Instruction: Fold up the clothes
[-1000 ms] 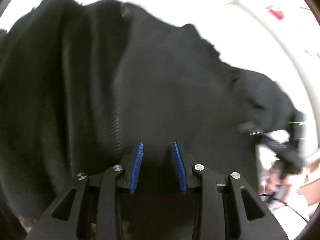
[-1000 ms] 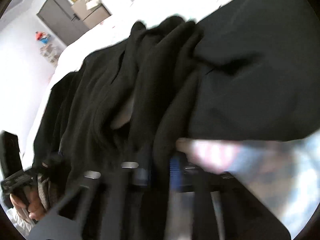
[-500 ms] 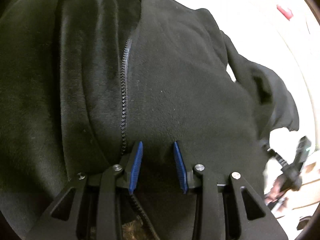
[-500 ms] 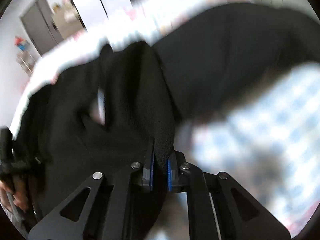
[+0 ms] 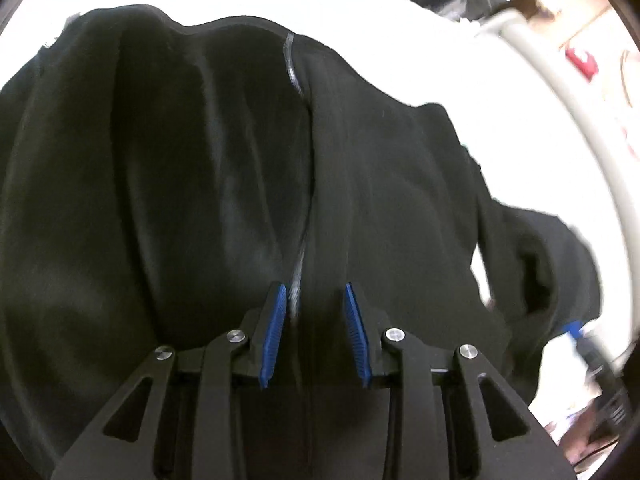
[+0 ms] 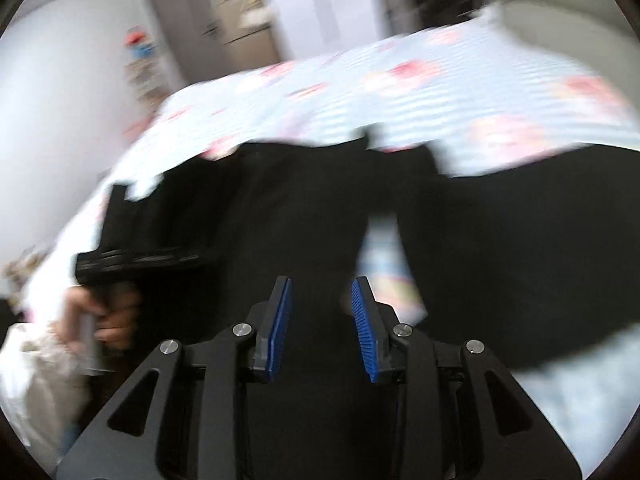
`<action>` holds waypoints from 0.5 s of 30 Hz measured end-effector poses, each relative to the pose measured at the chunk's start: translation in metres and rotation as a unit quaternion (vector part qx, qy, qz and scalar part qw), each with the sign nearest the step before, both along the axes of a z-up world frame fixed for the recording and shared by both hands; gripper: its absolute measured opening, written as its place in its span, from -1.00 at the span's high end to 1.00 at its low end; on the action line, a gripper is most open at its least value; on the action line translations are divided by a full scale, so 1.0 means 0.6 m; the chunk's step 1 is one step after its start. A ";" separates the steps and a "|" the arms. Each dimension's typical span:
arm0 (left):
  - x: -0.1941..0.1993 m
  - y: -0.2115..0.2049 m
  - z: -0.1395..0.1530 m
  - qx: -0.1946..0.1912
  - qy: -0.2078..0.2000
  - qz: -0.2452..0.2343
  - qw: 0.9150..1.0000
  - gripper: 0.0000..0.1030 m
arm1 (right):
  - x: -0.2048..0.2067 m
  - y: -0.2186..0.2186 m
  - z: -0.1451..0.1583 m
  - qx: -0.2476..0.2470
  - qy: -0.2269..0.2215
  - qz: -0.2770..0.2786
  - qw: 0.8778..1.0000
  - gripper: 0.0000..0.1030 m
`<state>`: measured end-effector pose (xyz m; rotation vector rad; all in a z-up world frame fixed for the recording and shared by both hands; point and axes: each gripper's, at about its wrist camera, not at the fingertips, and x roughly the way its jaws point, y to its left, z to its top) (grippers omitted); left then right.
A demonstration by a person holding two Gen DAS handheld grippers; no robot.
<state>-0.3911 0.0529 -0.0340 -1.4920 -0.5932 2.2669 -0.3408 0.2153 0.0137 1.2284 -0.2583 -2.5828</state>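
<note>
While the left gripper (image 5: 314, 296) sits low over the black zip-up fleece jacket (image 5: 200, 184), its blue pads (image 5: 273, 334) are spread apart with nothing pinched between them, so it's released. The zipper (image 5: 298, 268) runs straight away from the tongs, starting just inside the left pad and going up to the far edge of the jacket. Fabric fills nearly everything ahead of and to both sides of the tongs in that view, and a sleeve (image 5: 552, 264) trails off to the right of them.

The right gripper (image 6: 322, 292) is also released, pads wide apart, hovering over dark fabric. Pretty blurry on this side, tbh. What this view gives you that the left one doesn't: the jacket is lying on a floral bedsheet (image 6: 400, 92), pale blue stripes with pink flowers, which just looks blown-out white from the left camera. A sliver of sheet shows through a gap in the fabric just ahead and right of the tongs. Off to the left of the tongs you can see the person's hand (image 6: 108, 316) on the other gripper's handle. Beyond the bed there's a grey cabinet (image 6: 192, 32).
</note>
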 end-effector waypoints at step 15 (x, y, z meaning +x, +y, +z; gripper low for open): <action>-0.091 0.021 -0.050 0.001 -0.002 -0.036 0.999 0.40 | -0.124 -0.006 -0.213 0.075 -0.115 -0.088 0.987 0.43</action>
